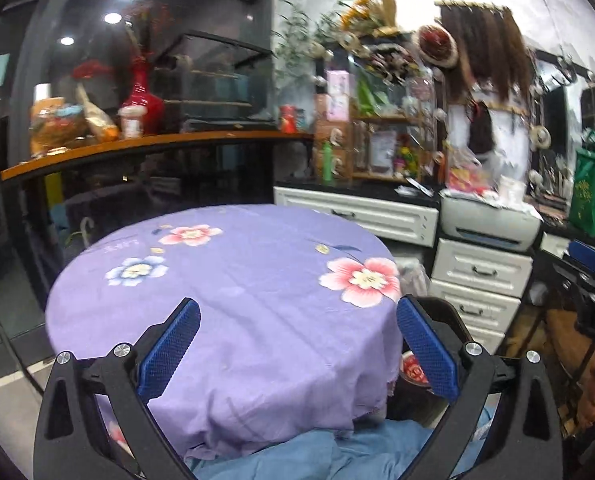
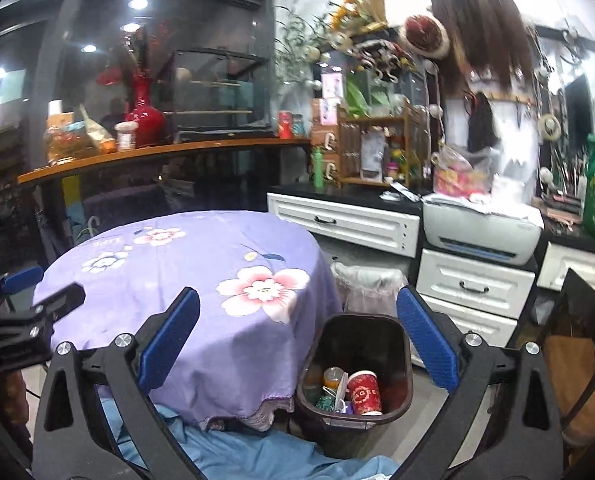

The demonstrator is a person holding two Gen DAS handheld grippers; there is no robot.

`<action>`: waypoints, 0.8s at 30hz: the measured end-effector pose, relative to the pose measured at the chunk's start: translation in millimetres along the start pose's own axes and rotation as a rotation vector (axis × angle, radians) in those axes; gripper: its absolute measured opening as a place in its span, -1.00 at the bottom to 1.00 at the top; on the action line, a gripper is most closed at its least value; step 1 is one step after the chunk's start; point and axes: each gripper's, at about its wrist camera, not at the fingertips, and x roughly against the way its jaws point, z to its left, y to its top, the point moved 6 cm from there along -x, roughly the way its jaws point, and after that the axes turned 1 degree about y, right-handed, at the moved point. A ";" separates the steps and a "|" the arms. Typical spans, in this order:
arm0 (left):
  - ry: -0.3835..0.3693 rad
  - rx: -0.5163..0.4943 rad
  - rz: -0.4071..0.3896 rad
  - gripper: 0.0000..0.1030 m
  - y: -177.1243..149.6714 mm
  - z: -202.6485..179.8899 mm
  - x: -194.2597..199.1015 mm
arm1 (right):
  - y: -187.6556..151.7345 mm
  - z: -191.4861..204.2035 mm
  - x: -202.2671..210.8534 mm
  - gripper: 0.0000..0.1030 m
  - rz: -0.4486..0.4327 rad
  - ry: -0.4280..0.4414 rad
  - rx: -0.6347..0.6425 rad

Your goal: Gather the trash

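A dark trash bin [image 2: 401, 344] stands on the floor right of the round table with a purple flowered cloth [image 2: 201, 280]. In the bin lie a red paper cup [image 2: 364, 393], a can [image 2: 332, 377] and other scraps. My right gripper [image 2: 297, 340] is open and empty, above the table's right edge and the bin. My left gripper [image 1: 297, 344] is open and empty above the table [image 1: 233, 280]; it also shows at the left edge of the right wrist view [image 2: 21, 300]. The bin's rim and red cup peek past the cloth in the left wrist view [image 1: 411, 370].
White drawers [image 2: 473, 284] with a printer [image 2: 481, 232] on top stand behind the bin. A white bag-lined bin [image 2: 373, 284] sits by the drawers. A dark chair [image 2: 577, 340] is at the right. A blue cloth [image 2: 257, 452] lies below the grippers.
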 end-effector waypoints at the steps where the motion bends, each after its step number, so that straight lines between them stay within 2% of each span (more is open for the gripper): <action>1: 0.012 0.000 -0.012 0.89 -1.0 2.9 6.2 | -0.3 2.7 4.9 0.89 -0.008 0.002 0.002; 5: 0.053 -0.003 -0.038 0.89 -6.5 10.6 22.0 | -4.4 13.6 21.7 0.89 -0.028 -0.022 0.046; 7: 0.064 0.009 -0.050 0.89 -7.5 14.3 28.1 | -5.2 16.5 33.0 0.89 -0.067 -0.045 0.058; 10: 0.053 0.031 -0.061 0.89 -5.2 17.3 33.3 | -5.5 21.8 44.6 0.89 -0.108 -0.032 0.070; 24: 0.060 -0.007 -0.084 0.89 -7.6 16.7 36.0 | -14.1 16.7 46.9 0.89 -0.089 -0.003 0.017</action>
